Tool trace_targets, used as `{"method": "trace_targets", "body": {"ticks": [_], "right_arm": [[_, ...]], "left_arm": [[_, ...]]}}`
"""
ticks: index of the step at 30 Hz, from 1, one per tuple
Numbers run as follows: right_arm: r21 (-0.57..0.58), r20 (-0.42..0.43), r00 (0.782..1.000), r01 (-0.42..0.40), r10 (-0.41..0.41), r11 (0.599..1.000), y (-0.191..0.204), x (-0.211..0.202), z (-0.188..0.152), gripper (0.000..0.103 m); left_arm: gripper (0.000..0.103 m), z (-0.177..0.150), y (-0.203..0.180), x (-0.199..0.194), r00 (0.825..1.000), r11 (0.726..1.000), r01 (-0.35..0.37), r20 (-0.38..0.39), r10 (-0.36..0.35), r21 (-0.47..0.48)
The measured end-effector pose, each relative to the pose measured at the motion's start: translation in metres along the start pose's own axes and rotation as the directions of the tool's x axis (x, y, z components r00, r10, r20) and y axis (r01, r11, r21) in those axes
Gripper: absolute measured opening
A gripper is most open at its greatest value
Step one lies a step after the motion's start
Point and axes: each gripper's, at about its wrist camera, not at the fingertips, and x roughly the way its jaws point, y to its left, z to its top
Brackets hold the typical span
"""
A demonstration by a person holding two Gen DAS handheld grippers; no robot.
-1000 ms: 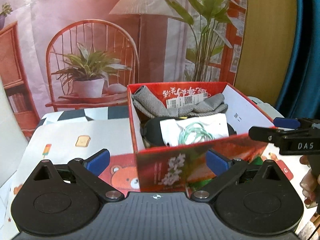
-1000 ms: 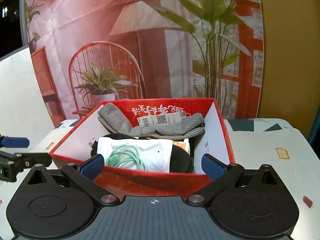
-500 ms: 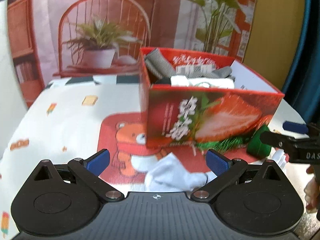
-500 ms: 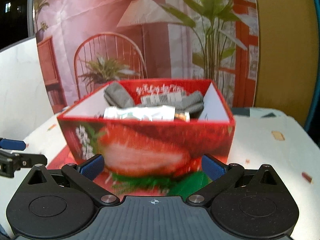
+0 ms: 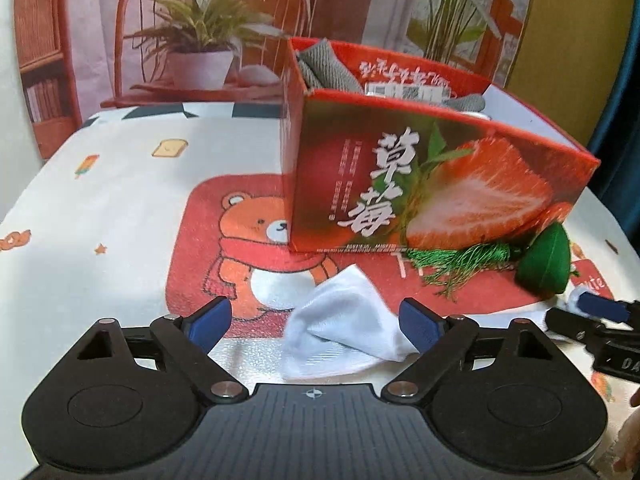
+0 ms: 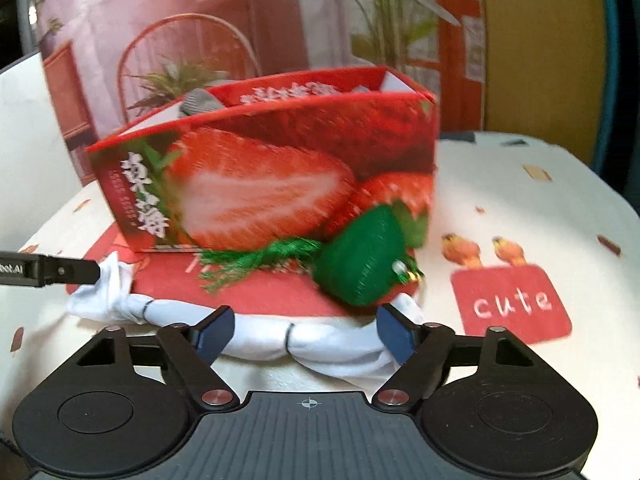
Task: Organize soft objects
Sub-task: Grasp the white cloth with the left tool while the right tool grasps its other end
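Observation:
A long white cloth (image 6: 260, 338) lies on the table in front of the red strawberry box (image 5: 420, 184). Its bunched left end (image 5: 344, 320) sits between the jaws of my left gripper (image 5: 314, 324). These are closing, and the left pad stands clear of the fabric. My right gripper (image 6: 304, 332) straddles the cloth's right part, its jaws also closing and not visibly pinching it. A green sachet (image 6: 360, 268) with a tassel leans against the box front. Grey fabric (image 5: 328, 70) shows inside the box.
The table wears a white printed cover (image 5: 120, 200) with a red bear mat (image 5: 240, 248) under the box. A red "cute" patch (image 6: 512, 304) lies right of the sachet. A printed backdrop (image 5: 200, 20) stands behind the table. A fingertip shows at the lower right edge (image 5: 630, 436).
Both grippers have dropped from above the box opening to table level in front of it. The white cloth has come between both pairs of jaws, which have narrowed.

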Motion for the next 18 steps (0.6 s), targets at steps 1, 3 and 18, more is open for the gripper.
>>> {"method": "trace_targets", "body": {"ticks": [1,3,18], "right_arm": [[0.001,0.005,1.0,0.012,-0.012,1.0,0.0,0.0,0.001,0.072],[0.004,0.021,0.999,0.036,-0.037,0.999,-0.002,-0.001,0.002,0.072],[0.116,-0.015,0.991,0.132,-0.131,0.984,-0.036,0.01,-0.001,0.072]], "left_arm": [[0.091,0.0,0.0,0.003,1.0,1.0,-0.003,-0.005,0.003,0.0],[0.089,-0.002,-0.001,0.007,1.0,1.0,-0.008,-0.013,0.008,0.002],[0.036,-0.013,-0.004,0.011,1.0,0.999,0.009,-0.025,-0.008,0.034]]}}
